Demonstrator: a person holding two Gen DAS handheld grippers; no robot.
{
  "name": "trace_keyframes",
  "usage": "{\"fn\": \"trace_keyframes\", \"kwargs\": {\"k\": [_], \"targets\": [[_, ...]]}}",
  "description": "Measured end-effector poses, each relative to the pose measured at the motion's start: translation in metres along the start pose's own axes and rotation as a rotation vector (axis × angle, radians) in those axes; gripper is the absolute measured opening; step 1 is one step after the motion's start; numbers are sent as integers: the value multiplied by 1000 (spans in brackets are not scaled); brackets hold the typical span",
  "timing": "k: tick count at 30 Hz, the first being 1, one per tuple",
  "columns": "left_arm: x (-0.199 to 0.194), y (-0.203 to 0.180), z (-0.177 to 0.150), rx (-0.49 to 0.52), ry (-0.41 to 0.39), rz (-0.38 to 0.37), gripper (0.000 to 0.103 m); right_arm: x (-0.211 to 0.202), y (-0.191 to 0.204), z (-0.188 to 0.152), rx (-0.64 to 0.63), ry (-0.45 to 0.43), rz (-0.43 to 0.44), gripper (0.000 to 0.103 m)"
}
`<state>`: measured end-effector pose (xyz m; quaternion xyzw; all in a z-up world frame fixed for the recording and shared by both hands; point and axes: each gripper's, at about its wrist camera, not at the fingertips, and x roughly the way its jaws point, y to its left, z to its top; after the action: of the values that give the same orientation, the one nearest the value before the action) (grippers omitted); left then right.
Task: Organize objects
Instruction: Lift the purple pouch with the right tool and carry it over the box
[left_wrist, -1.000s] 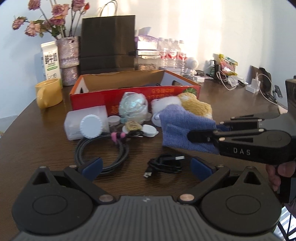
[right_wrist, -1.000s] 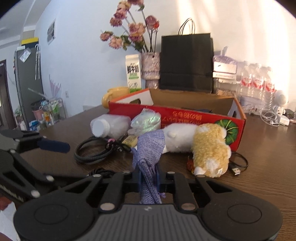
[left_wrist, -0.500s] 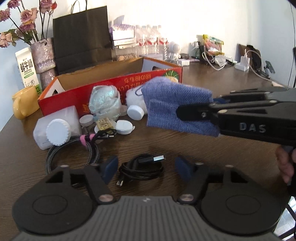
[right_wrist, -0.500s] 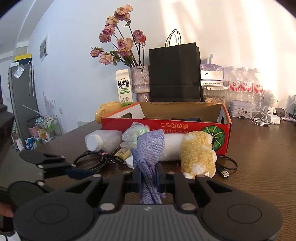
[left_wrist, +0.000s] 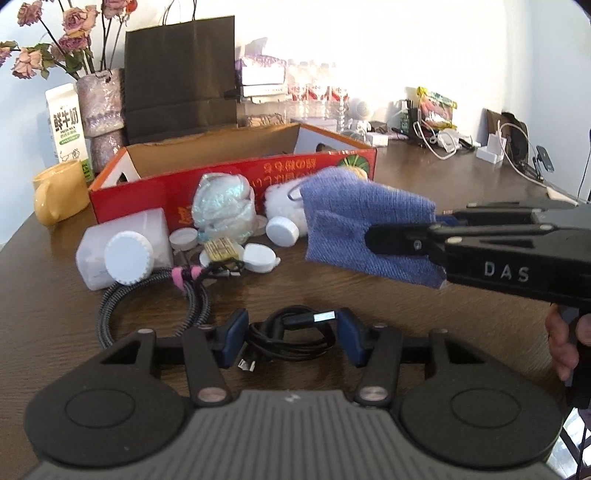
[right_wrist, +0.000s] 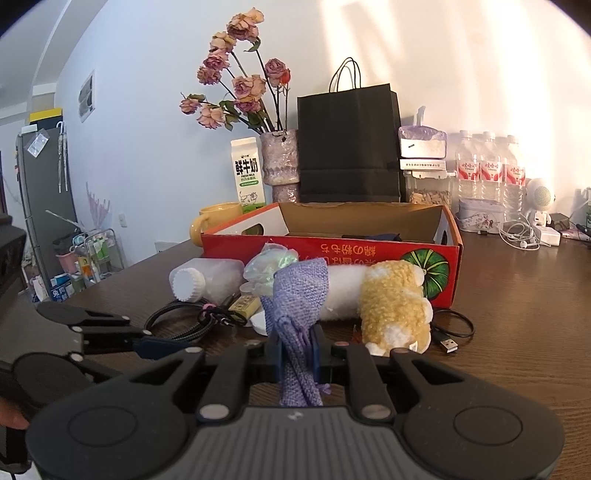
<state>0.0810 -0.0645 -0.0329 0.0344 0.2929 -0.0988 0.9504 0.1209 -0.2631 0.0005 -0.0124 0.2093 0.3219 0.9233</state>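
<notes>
I find my right gripper clamped on the blue cloth; my left gripper, jaws just closing, brackets the black cable; most items remain outside the red box

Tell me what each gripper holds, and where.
Right gripper: blue cloth, pinched at one bunched edge. Left gripper: jaws closing around the coiled black cable, grip unclear.

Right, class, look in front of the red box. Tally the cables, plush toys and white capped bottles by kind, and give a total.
Cables: 3 (braided coil, black USB cable, thin cable)
Plush toys: 1
White capped bottles: 1
Total: 5
</notes>
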Motion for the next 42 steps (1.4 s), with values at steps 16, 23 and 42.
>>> {"fn": "trace_keyframes", "kwargs": {"k": [16,23,42], "targets": [[-23,31,55,-71,-201,27,54,15,13,47,-43,-94,-33,13],[-16,50,86,-110,-268,41,54,36,15,73,-46,-123,-60,13],[61,98,148,-194,-290,100,54,134,-15,130,-10,-117,-111,13]]}}
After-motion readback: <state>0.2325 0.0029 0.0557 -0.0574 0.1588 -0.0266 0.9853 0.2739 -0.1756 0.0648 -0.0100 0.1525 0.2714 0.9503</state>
